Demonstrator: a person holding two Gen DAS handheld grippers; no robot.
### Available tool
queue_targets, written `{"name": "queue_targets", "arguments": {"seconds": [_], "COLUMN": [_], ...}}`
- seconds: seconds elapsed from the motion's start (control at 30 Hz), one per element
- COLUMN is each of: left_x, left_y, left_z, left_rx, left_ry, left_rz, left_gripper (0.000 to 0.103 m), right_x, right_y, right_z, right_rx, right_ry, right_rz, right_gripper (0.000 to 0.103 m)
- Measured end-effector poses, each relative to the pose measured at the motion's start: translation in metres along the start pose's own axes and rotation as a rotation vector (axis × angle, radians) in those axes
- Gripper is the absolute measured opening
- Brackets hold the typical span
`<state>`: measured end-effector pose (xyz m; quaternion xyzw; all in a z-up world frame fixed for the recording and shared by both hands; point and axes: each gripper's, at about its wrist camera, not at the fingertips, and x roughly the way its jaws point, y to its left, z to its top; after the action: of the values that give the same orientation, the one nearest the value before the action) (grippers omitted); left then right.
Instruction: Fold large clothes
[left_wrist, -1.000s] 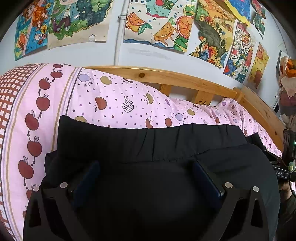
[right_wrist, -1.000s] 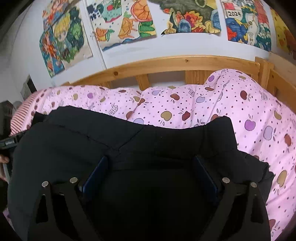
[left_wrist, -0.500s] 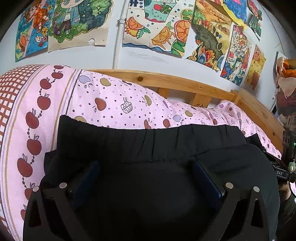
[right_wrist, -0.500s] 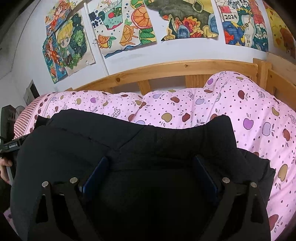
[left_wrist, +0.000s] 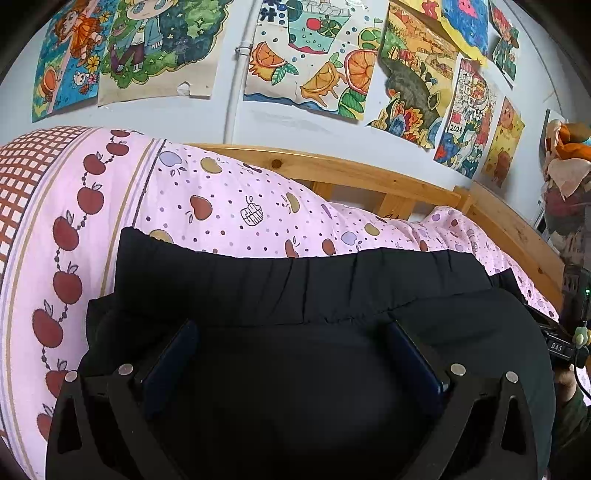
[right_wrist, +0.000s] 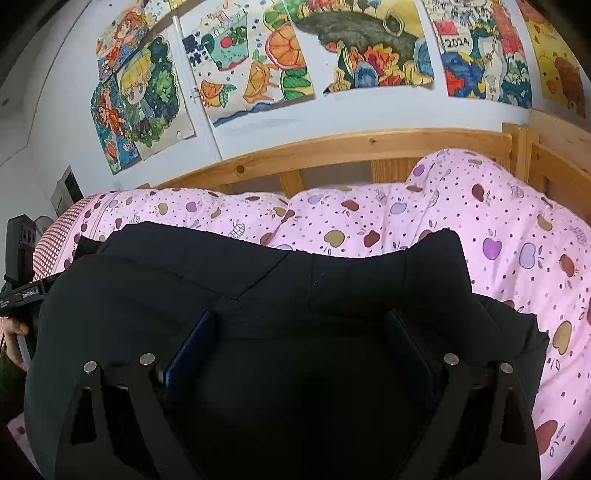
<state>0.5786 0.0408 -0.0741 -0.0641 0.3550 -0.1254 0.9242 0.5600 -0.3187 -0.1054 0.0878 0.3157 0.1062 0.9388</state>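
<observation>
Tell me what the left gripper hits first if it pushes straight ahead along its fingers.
The left gripper would meet the black garment first; its gathered waistband lies right past the fingertips. Beyond that comes the pink apple-print quilt, though depth is unclear.

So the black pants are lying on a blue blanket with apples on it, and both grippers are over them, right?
Almost. The blanket is pink, not blue, as the right wrist view shows. The rest holds: it has apples on it, the black pants lie on it, and both the left gripper and right gripper are over them.
</observation>
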Motion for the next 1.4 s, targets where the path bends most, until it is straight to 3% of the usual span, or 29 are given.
{"name": "queue_targets", "arguments": {"seconds": [0.27,0.43,0.5,0.67,0.8,0.87,0.97,1.07,1.27,1.4], "left_x": [-0.031,-0.087,-0.104,-0.12,-0.117,-0.114,-0.107,-0.096,-0.082,-0.078], "left_y": [0.004,0.02,0.028,0.057,0.09,0.092,0.086,0.083,0.102,0.103], "left_z": [-0.006,-0.007,-0.008,-0.022,-0.042,-0.049,-0.056,-0.063,-0.071,-0.073], "left_rx": [-0.007,-0.04,-0.017,0.034,-0.052,-0.035,0.032,0.073,-0.015,-0.012], "left_ry": [-0.046,-0.058,-0.033,0.036,0.042,0.03,0.03,0.072,0.115,0.124], "left_rz": [-0.046,-0.115,-0.094,-0.008,-0.067,-0.083,-0.13,-0.229,-0.363,-0.379], "left_gripper": [0.103,0.103,0.103,0.103,0.103,0.103,0.103,0.103,0.103,0.103], "right_x": [-0.037,-0.078,-0.099,-0.125,-0.126,-0.12,-0.11,-0.099,-0.074,-0.068], "right_y": [0.01,0.014,0.01,0.0,-0.015,-0.023,-0.042,-0.05,-0.072,-0.071], "right_z": [0.0,0.004,0.006,0.005,-0.007,-0.015,-0.023,-0.028,-0.045,-0.055], "right_rx": [-0.049,-0.095,-0.115,-0.165,-0.149,-0.116,-0.039,-0.001,0.124,0.137], "right_ry": [-0.064,-0.085,-0.091,-0.015,0.052,0.069,0.097,0.119,0.2,0.191], "right_rz": [-0.1,-0.206,-0.239,-0.253,-0.257,-0.269,-0.245,-0.168,-0.026,-0.017], "right_gripper": [0.096,0.096,0.096,0.097,0.097,0.097,0.097,0.097,0.102,0.102]}}
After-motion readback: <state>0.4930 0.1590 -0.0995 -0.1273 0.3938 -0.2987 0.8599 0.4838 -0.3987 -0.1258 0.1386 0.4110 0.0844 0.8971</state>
